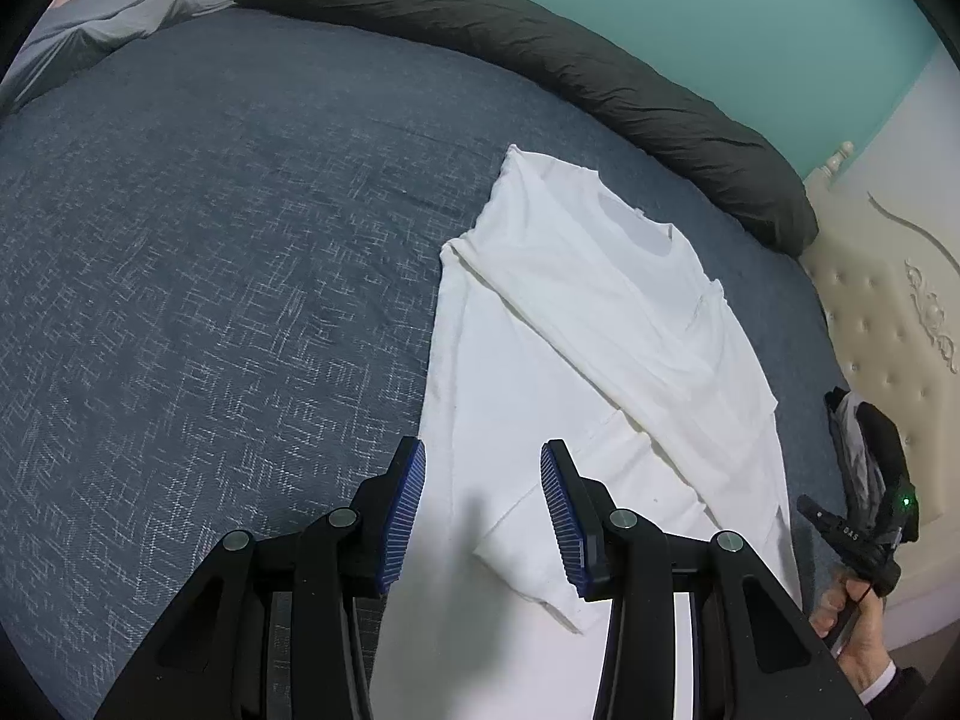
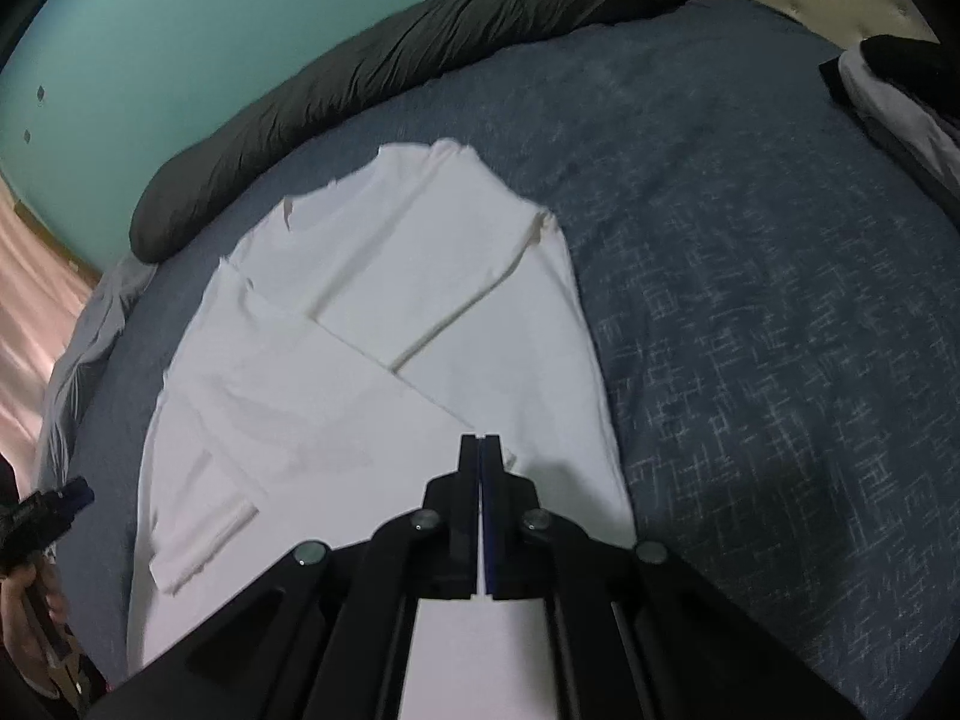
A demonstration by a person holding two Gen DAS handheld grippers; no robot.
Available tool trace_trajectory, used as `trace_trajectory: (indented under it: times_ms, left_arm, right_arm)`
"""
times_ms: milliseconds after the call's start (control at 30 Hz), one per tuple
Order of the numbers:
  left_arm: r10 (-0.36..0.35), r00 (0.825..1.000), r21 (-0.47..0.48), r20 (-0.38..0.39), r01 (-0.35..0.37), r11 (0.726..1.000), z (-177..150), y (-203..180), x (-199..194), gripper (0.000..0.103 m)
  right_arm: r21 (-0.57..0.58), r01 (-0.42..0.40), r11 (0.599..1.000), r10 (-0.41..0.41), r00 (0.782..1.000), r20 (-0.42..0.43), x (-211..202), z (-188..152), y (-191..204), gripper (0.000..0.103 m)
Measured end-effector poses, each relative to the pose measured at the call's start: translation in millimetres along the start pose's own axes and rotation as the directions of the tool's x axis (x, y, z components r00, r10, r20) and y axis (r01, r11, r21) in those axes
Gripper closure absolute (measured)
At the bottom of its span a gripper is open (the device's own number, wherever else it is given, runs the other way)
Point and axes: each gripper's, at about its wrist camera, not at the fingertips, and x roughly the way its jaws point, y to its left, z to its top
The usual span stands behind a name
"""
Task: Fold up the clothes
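A white shirt (image 1: 576, 324) lies flat on the bed (image 1: 210, 276), sleeves folded in, collar end pointing away from both jaws. Left gripper (image 1: 483, 510) jaws stand apart above its hem; right gripper (image 2: 482, 450) jaws are closed, empty.

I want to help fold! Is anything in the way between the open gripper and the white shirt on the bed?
Nothing visible. The left gripper hangs open right above the white cotton shirt, which lies alone on the blue patterned bedspread.
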Motion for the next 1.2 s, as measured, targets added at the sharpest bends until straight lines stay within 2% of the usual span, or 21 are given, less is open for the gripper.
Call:
trace_trajectory:
  times_ms: [67, 133, 200, 533, 667, 767, 833, 1067, 1200]
  left_arm:
    - [-0.003, 1.0, 0.002, 0.001, 0.003, 1.0, -0.3, -1.0, -0.9, 0.059]
    - [-0.002, 1.0, 0.004, 0.0, 0.002, 1.0, -0.4, 0.0, -0.5, 0.059]
    - [0.0, 1.0, 0.0, -0.002, 0.0, 1.0, 0.0, 2.0, 0.4, 0.059]
    - [0.002, 1.0, 0.003, -0.016, -0.002, 1.0, -1.0, 2.1, 7.2, 0.059]
    - [0.0, 1.0, 0.001, -0.019, 0.0, 1.0, -1.6, 1.6, 7.5, 0.059]
    - [0.002, 1.0, 0.005, -0.019, -0.001, 1.0, -1.1, 0.7, 7.4, 0.059]
    - [0.002, 1.0, 0.006, -0.019, -0.002, 1.0, -0.7, 0.6, 7.3, 0.059]
    - [0.0, 1.0, 0.007, -0.017, 0.0, 1.0, -0.4, -1.2, 6.2, 0.059]
    - [0.0, 1.0, 0.008, -0.019, 0.001, 1.0, -0.4, -0.5, 7.2, 0.059]
  right_arm:
    - [0.036, -0.033, 0.999, 0.033, 0.999, -0.002, 5.2, 3.7, 0.3, 0.101]
    - [0.045, -0.034, 0.998, 0.035, 0.999, -0.015, 9.1, 6.4, 0.2, 0.099]
    - [0.04, -0.014, 0.999, 0.016, 0.999, -0.044, 15.2, 7.5, 0.7, 0.092]
    - [0.009, 0.003, 1.0, -0.002, 0.996, -0.091, 34.9, 6.3, 0.1, 0.091]
    - [-0.016, 0.007, 1.0, -0.009, 0.994, -0.109, 40.8, 4.6, 2.1, 0.092]
    - [-0.015, -0.001, 1.0, 0.0, 0.995, -0.096, 38.0, 4.3, 0.1, 0.1]
    - [-0.021, -0.009, 1.0, 0.007, 0.996, -0.083, 33.3, 3.8, -1.2, 0.102]
    - [-0.002, -0.031, 1.0, 0.031, 0.999, -0.04, 18.8, 5.4, -4.7, 0.103]
    - [0.009, -0.042, 0.999, 0.042, 0.997, -0.064, 20.4, 8.4, -6.5, 0.103]
